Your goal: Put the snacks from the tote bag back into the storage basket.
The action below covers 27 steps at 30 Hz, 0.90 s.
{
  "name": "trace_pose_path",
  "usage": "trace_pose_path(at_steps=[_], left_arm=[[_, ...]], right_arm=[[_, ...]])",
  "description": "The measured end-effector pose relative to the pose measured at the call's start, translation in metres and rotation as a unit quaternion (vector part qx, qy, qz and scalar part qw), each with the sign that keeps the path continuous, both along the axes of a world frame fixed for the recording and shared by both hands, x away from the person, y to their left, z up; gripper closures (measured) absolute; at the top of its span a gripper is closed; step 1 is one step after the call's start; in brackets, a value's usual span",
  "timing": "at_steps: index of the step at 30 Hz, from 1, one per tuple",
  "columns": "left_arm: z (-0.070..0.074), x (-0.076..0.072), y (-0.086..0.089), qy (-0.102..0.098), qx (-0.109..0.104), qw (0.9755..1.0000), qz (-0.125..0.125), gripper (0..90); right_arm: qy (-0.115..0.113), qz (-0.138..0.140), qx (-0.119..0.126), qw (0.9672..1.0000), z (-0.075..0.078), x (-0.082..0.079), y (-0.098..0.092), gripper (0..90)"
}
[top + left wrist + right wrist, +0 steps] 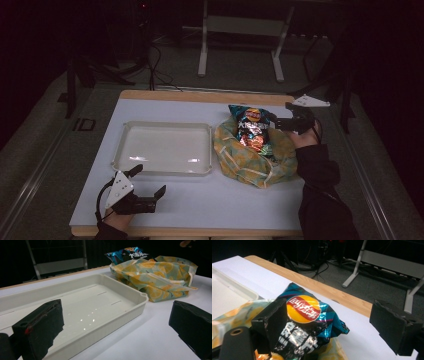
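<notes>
**Both grippers spread wide, chip bag resting in the cloth bag**

Nearest the person, the left gripper [150, 182] sits low over the white table [210, 200] at its near-left corner, jaws set wide apart and holding nothing. Just beyond it lies the cream tray [120, 150], shallow and bare inside (its near rim falls between the jaws in the left gripper view, the left jaw over the tray's edge).

To the right of the tray, touching or nearly touching its right rim, sits the yellow patterned cloth bag [240, 160], slumped open. The chip bag [252, 127] lies in its mouth, top end poking out toward the far edge of the table, the red and yellow logo facing up.

Farther still, the right gripper [280, 122] comes in from the far right, level with the upper end of the chip bag. Its jaws stand wide apart too: in the right gripper view one jaw overlaps the chip bag [307, 322] beside the logo, the other is well clear over bare table.
</notes>
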<state>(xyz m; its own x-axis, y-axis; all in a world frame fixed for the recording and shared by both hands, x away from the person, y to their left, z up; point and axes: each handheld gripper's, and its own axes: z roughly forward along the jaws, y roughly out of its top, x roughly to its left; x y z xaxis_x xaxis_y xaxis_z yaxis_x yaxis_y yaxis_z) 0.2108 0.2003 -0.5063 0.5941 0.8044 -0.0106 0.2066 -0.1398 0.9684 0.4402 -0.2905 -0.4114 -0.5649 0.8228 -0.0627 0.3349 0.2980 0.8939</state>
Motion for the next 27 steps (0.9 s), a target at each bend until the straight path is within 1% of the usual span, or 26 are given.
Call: trace_pose_path(at_steps=[2,3,4,6,7,8,14,15,16,18,19,20,22,23,24,25,26,27], left_arm=[[0.000,-0.001,0.000,0.000,0.001,1.0000,0.002,0.0],[0.000,-0.001,0.000,0.000,0.001,1.0000,0.002,0.0],[0.000,-0.002,0.000,0.000,-0.001,1.0000,0.001,0.0],[0.000,-0.002,0.000,-0.001,-0.002,1.0000,0.002,0.0],[0.000,-0.003,0.000,-0.001,-0.003,1.0000,0.002,0.0],[0.000,-0.003,0.001,0.000,-0.003,1.0000,0.003,0.0],[0.000,-0.004,0.001,0.003,-0.001,1.0000,0.004,0.0],[0.000,-0.004,0.001,0.003,-0.001,1.0000,0.004,0.0],[0.000,-0.004,0.001,0.005,-0.001,1.0000,0.004,0.0],[-0.001,-0.004,0.000,0.005,-0.003,1.0000,0.004,0.0],[-0.001,-0.004,0.000,0.006,-0.002,1.0000,0.004,0.0],[-0.001,-0.004,0.000,0.006,-0.002,1.0000,0.004,0.0],[-0.001,-0.003,0.000,0.007,-0.002,1.0000,0.004,0.0],[-0.002,-0.003,0.000,0.008,-0.001,1.0000,0.004,0.0],[-0.002,-0.003,0.000,0.008,-0.001,1.0000,0.004,0.0],[-0.002,-0.003,-0.001,0.008,-0.001,1.0000,0.004,0.0],[-0.002,-0.003,-0.001,0.008,-0.001,1.0000,0.005,0.0],[-0.002,-0.003,-0.001,0.008,-0.001,1.0000,0.005,0.0]], right_arm=[[0.008,-0.001,-0.003,1.0000,-0.004,0.007,0.001,14.5],[0.008,-0.001,-0.003,1.0000,-0.004,0.007,0.001,14.5],[0.018,0.000,-0.006,0.9998,-0.008,0.014,0.003,14.5],[0.021,0.000,-0.008,0.9997,-0.009,0.016,0.004,14.5],[0.026,0.002,-0.009,0.9996,-0.011,0.019,0.004,14.5],[0.036,-0.001,-0.008,0.9993,-0.016,0.025,0.004,14.5],[0.056,-0.005,0.007,0.9984,-0.025,0.038,0.001,14.5],[0.056,-0.005,0.007,0.9984,-0.025,0.038,0.001,14.5],[0.065,-0.005,0.007,0.9979,-0.028,0.043,0.000,14.5],[0.068,-0.005,0.007,0.9976,-0.029,0.045,0.000,14.5],[0.080,-0.001,0.014,0.9967,-0.031,0.049,-0.001,14.5],[0.087,0.001,0.018,0.9961,-0.032,0.052,-0.002,14.6],[0.100,0.009,0.033,0.9944,-0.035,0.056,-0.004,16.8],[0.107,0.013,0.036,0.9935,-0.037,0.058,-0.004,16.8],[0.107,0.013,0.036,0.9935,-0.037,0.058,-0.004,16.8],[0.112,0.015,0.038,0.9928,-0.039,0.060,-0.005,16.8],[0.123,0.016,0.041,0.9914,-0.043,0.063,-0.005,16.8],[0.128,0.012,0.039,0.9909,-0.045,0.065,-0.005,16.9]])
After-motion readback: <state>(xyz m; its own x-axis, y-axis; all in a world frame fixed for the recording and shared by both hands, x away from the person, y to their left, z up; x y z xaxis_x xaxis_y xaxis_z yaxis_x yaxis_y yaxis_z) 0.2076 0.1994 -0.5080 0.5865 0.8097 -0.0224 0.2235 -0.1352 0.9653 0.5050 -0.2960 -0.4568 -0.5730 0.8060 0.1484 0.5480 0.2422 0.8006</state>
